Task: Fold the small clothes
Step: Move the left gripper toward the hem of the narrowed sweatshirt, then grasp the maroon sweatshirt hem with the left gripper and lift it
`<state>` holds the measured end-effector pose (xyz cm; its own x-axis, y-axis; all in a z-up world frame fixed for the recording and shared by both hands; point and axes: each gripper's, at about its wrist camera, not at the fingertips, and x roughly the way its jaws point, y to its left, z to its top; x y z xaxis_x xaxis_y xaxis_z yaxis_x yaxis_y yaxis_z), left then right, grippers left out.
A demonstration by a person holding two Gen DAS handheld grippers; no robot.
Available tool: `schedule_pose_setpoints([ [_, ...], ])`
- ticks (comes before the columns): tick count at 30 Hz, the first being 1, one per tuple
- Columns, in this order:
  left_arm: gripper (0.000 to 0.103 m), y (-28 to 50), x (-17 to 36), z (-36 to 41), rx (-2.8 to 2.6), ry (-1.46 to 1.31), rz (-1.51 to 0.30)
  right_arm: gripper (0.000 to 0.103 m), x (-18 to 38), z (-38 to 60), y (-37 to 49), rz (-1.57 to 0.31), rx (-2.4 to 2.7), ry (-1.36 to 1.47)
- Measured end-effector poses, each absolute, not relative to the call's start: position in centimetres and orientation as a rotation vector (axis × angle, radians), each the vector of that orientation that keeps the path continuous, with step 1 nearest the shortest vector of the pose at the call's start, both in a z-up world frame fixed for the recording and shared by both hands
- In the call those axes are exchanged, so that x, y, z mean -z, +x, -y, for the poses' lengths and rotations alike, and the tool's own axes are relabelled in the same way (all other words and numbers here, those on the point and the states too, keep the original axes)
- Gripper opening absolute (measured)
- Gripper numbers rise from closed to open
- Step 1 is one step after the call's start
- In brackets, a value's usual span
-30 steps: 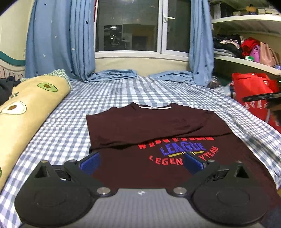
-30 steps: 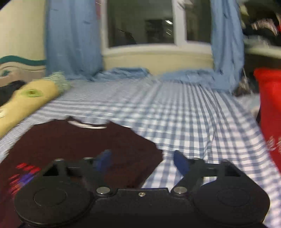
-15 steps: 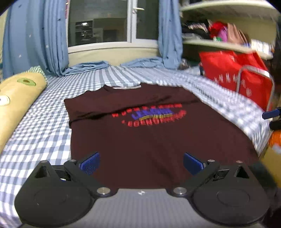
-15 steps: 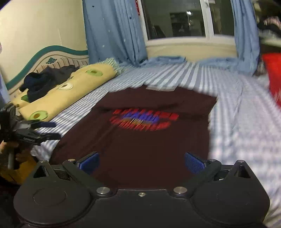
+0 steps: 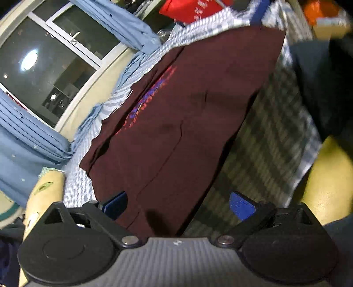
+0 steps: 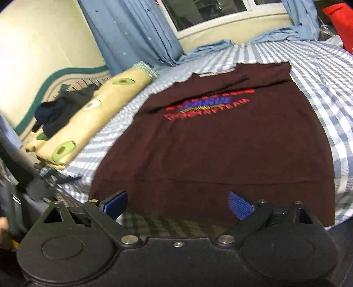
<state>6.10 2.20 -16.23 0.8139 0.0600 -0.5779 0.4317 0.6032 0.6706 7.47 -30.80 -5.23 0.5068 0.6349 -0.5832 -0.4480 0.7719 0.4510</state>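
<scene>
A dark maroon T-shirt (image 6: 220, 141) with red and blue lettering lies flat on the blue-checked bed, both sleeves folded in over the chest. My right gripper (image 6: 177, 204) is open and empty at the shirt's bottom hem, blue pads either side of it. In the left wrist view the picture is rolled to one side; the shirt (image 5: 187, 114) runs diagonally and my left gripper (image 5: 177, 204) is open and empty at its bottom left corner, one pad over the cloth, the other over the sheet.
A yellow avocado-print pillow (image 6: 88, 123) and dark clothes (image 6: 57, 110) lie along the bed's left side. Blue curtains (image 6: 132, 33) and a window are at the far end. A red bag (image 5: 189, 8) stands beside the bed. The bed edge (image 6: 344, 198) is close.
Both grippers have pulled back from the collar end to the shirt's bottom hem. The left gripper has rolled sharply sideways at the left corner. Both stayed open.
</scene>
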Motion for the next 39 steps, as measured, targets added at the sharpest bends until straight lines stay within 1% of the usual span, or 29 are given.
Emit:
schedule_pose_setpoints([
  [3,0.099,7.6,18.8,-1.6,0.152,0.984,-0.579,0.099,4.2,31.2,6.7,-0.766,-0.658,0.254],
  [4,0.097,8.0,19.6,-1.3,0.128,1.024,-0.561,0.099,4.0,31.6,6.3,-0.754,-0.651,0.260],
  [7,0.097,8.1,21.0,-0.4,0.086,1.141,-0.477,0.099,3.9,32.3,5.7,-0.749,-0.635,0.278],
  [8,0.094,7.9,21.0,-0.3,0.073,1.162,-0.445,0.099,4.0,32.4,5.6,-0.750,-0.632,0.279],
  [11,0.093,6.4,19.0,-0.3,0.026,1.124,-0.342,0.099,4.1,33.0,5.2,-0.743,-0.607,0.272],
  [13,0.085,5.9,17.8,-0.5,-0.002,1.108,-0.279,0.100,4.1,33.5,5.2,-0.733,-0.583,0.272],
  [14,0.076,6.0,17.7,-0.6,0.001,1.126,-0.258,0.100,4.2,33.7,5.2,-0.730,-0.572,0.278],
  [15,0.062,6.0,17.7,-0.6,0.016,1.145,-0.239,0.100,4.3,33.8,5.3,-0.729,-0.569,0.284],
  [16,0.039,6.1,17.7,-0.5,0.041,1.168,-0.221,0.100,4.5,33.8,5.4,-0.730,-0.571,0.285],
  [18,0.011,6.5,17.3,-0.1,0.087,1.184,-0.228,0.100,4.9,33.3,5.8,-0.746,-0.588,0.270],
  [21,0.010,7.6,14.9,-0.2,0.126,1.086,-0.252,0.100,4.3,32.4,5.8,-0.721,-0.591,0.188],
  [25,0.010,10.0,9.5,-1.3,0.137,0.893,-0.254,0.102,3.0,31.5,4.7,-0.599,-0.571,-0.003],
  [29,0.010,14.1,4.9,-3.1,0.132,0.726,-0.248,0.102,3.4,30.5,4.0,-0.544,-0.533,-0.148],
  [33,0.010,16.2,2.9,-3.4,0.103,0.713,-0.207,0.102,3.8,30.1,4.3,-0.500,-0.463,-0.235],
  [39,0.010,17.0,2.6,-3.5,0.106,0.700,-0.204,0.100,5.1,30.1,5.2,-0.473,-0.326,-0.374],
])
